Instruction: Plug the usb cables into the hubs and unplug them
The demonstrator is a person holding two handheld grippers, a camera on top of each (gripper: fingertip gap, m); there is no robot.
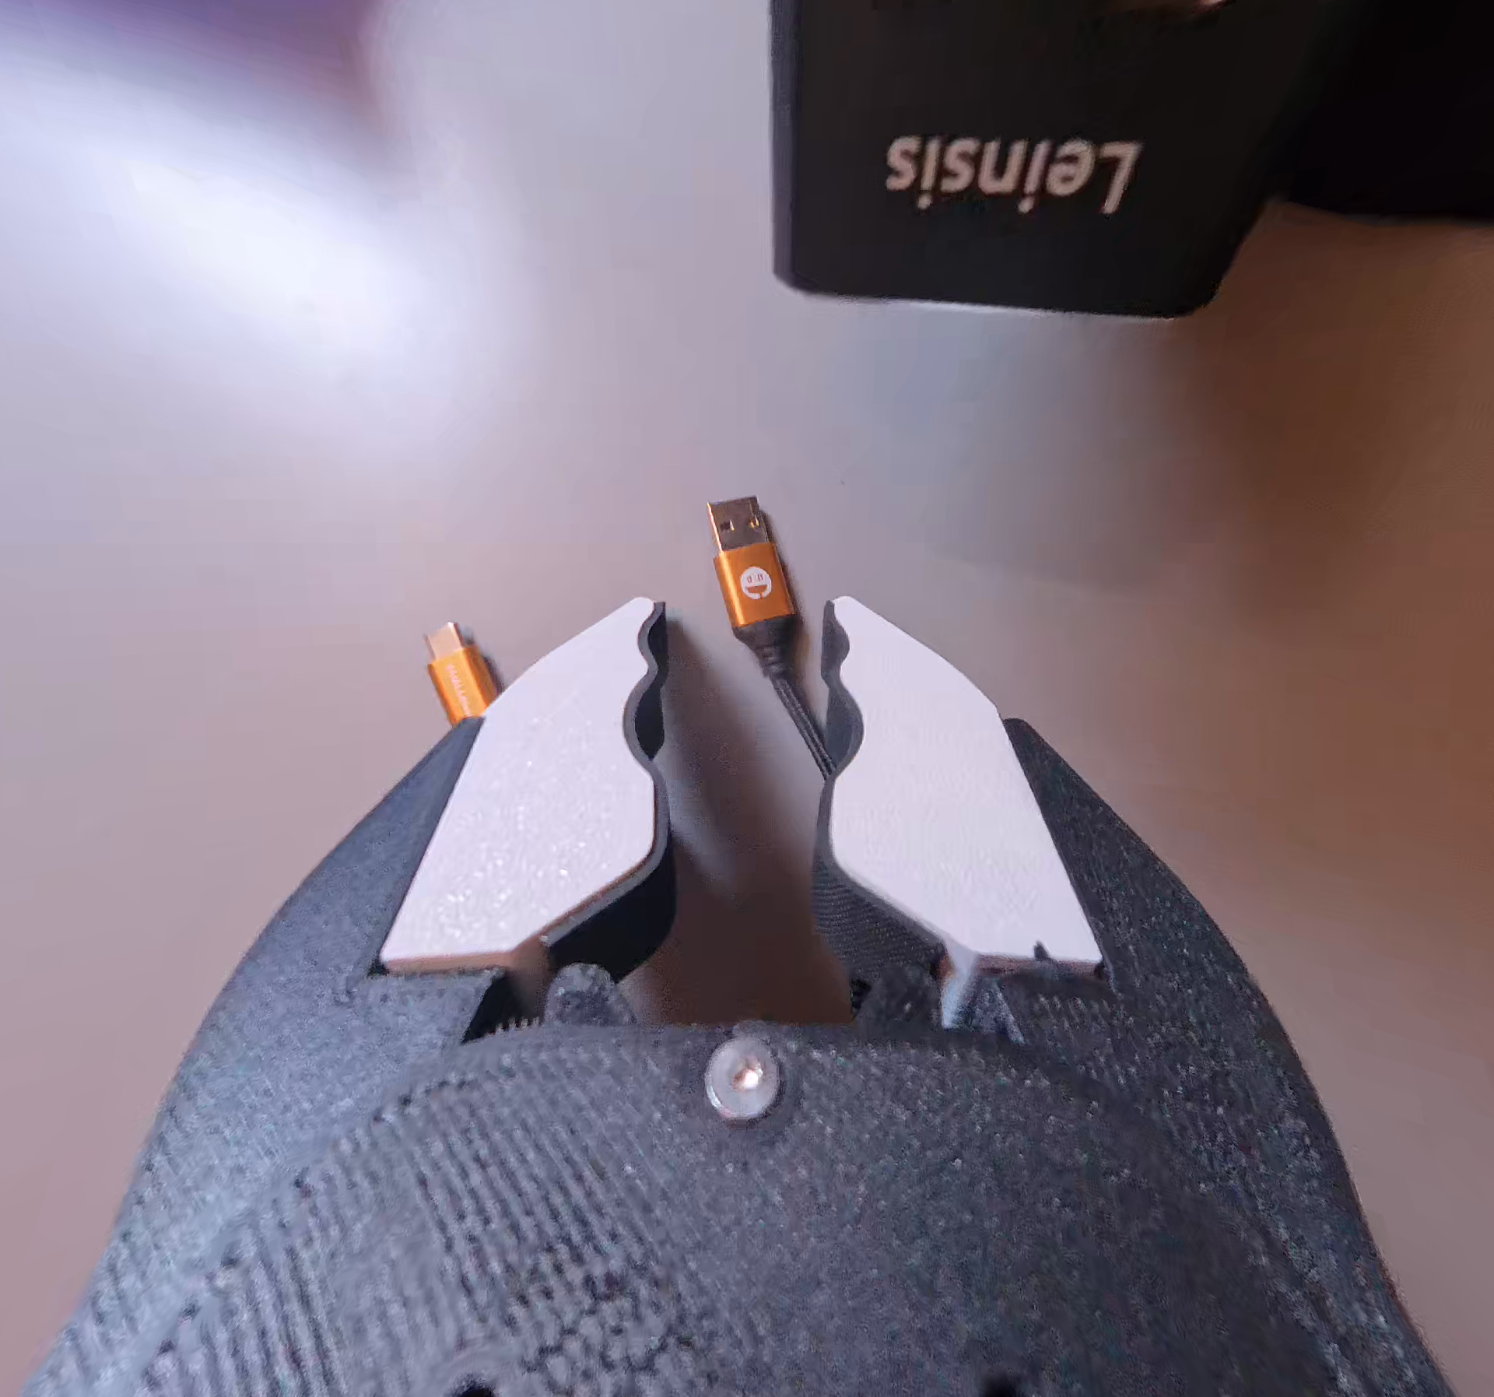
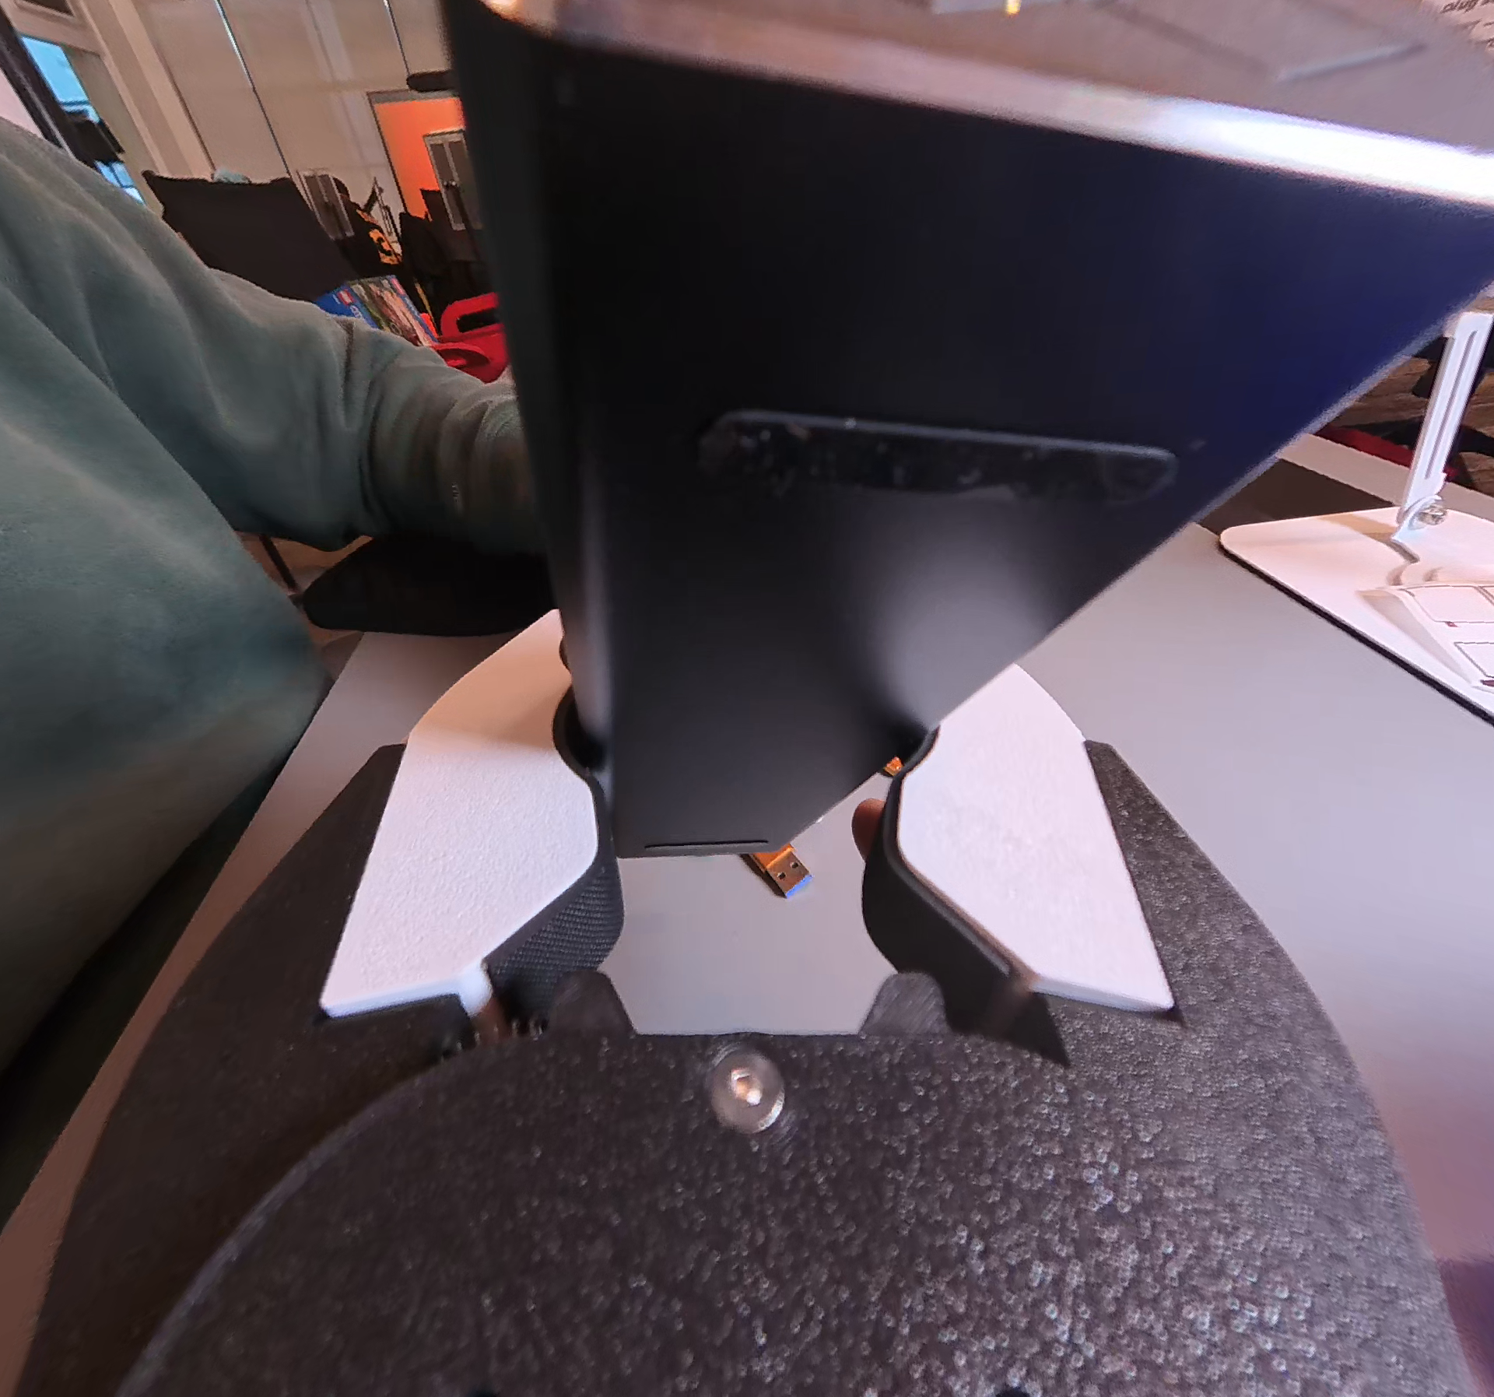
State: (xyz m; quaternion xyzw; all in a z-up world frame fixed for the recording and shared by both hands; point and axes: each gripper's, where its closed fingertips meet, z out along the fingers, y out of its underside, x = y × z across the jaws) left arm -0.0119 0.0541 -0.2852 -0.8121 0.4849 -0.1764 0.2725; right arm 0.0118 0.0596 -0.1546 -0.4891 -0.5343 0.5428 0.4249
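My left gripper (image 1: pixel 745 614) is open and empty, low over the grey table (image 1: pixel 404 469). An orange USB-A plug (image 1: pixel 748 570) lies on the table just ahead of its fingertips, and its black cable (image 1: pixel 796 711) runs back under the right finger. A second, smaller orange plug (image 1: pixel 461 679) lies by the left finger. The black hub (image 1: pixel 1010 105) hangs above the table at the upper right. My right gripper (image 2: pixel 752 727) is shut on the hub (image 2: pixel 808 307) and holds it tilted above the table. A gold plug with a blue insert (image 2: pixel 782 873) lies on the table under the hub.
A person's green sleeve (image 2: pixel 202 469) fills the left of the right wrist view. A white stand with a flat base (image 2: pixel 1374 549) sits on the table at the right. The table edge (image 2: pixel 339 695) runs along the left. One gripper's finger ends stand about 12 cm off the other's.
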